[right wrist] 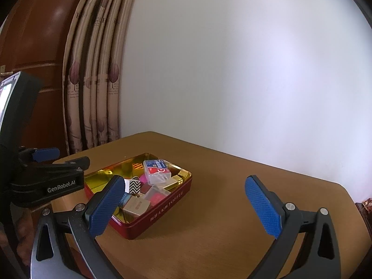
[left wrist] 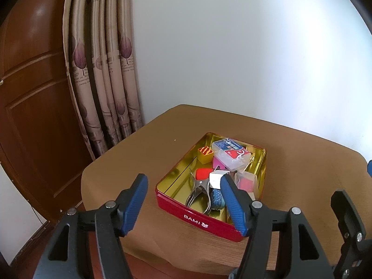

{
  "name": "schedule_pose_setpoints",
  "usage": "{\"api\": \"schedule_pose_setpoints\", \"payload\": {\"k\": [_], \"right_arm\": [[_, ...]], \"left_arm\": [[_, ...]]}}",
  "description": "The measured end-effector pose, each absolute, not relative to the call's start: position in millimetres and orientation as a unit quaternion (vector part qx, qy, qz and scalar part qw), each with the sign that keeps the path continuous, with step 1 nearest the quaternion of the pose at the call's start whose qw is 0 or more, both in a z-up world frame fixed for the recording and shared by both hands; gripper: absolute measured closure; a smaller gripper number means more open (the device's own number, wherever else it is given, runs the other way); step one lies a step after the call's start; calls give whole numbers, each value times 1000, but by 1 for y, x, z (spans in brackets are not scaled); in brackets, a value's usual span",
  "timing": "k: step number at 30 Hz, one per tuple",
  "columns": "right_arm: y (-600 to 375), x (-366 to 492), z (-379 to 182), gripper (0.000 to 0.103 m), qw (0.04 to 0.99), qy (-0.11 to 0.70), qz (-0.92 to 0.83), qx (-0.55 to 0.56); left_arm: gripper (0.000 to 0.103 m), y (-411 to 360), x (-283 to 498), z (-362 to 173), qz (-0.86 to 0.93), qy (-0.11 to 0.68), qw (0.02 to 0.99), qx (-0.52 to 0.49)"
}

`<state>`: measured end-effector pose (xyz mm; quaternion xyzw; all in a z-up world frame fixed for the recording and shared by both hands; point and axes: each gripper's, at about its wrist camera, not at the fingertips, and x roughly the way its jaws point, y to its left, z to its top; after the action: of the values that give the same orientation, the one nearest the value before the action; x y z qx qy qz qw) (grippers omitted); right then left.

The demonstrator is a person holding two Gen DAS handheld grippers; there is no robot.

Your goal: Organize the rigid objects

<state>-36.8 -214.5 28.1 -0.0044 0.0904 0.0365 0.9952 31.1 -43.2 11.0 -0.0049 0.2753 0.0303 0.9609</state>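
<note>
A red tin (left wrist: 197,218) with a gold inside sits on the brown table (left wrist: 139,153) and holds several small rigid items. Among them are a metal punch (left wrist: 200,190), a red piece (left wrist: 203,173), an orange cube (left wrist: 205,154), a white cube (left wrist: 216,179) and a clear box with a blue and red label (left wrist: 230,153). My left gripper (left wrist: 183,177) hangs open just before the tin's near wall, nothing between its blue pads. From the right, the tin (right wrist: 162,211) shows a zigzag-patterned cube (right wrist: 134,186) and a beige box (right wrist: 136,207). My right gripper (right wrist: 185,181) stands wide open beside the tin, empty.
A patterned curtain (left wrist: 102,69) and a dark wooden door (left wrist: 30,93) stand left of the table; a white wall (left wrist: 232,58) runs behind it. The table's left edge (left wrist: 83,179) falls off close to the tin. Bare tabletop (right wrist: 232,186) stretches right of the tin.
</note>
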Motion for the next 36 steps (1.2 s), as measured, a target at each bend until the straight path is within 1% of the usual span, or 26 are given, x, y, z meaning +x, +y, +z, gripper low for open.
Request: {"api": "schedule_pose_setpoints", "payload": {"k": [18,26,28,29,30,36], "right_arm": [[-211,-32,22,1,994,99,49,-12],[-210,-32,22,1,994,99,48,-13],[-209,-32,22,1,994,100,49,-13],[-209,-32,21,1,994,100,50,-14],[-208,-32,21,1,994,100,50,-15],[-206,-34,21,1,994,100,51,-15]], "left_arm": [[35,-43,14,25,7,230,973,-3],[35,-39,20,23,-13,248,968,-22],[33,-38,21,23,-6,249,968,-23],[27,-38,22,22,3,254,967,-22],[25,-38,23,21,7,256,966,-21],[24,-36,21,20,22,250,968,-18]]}}
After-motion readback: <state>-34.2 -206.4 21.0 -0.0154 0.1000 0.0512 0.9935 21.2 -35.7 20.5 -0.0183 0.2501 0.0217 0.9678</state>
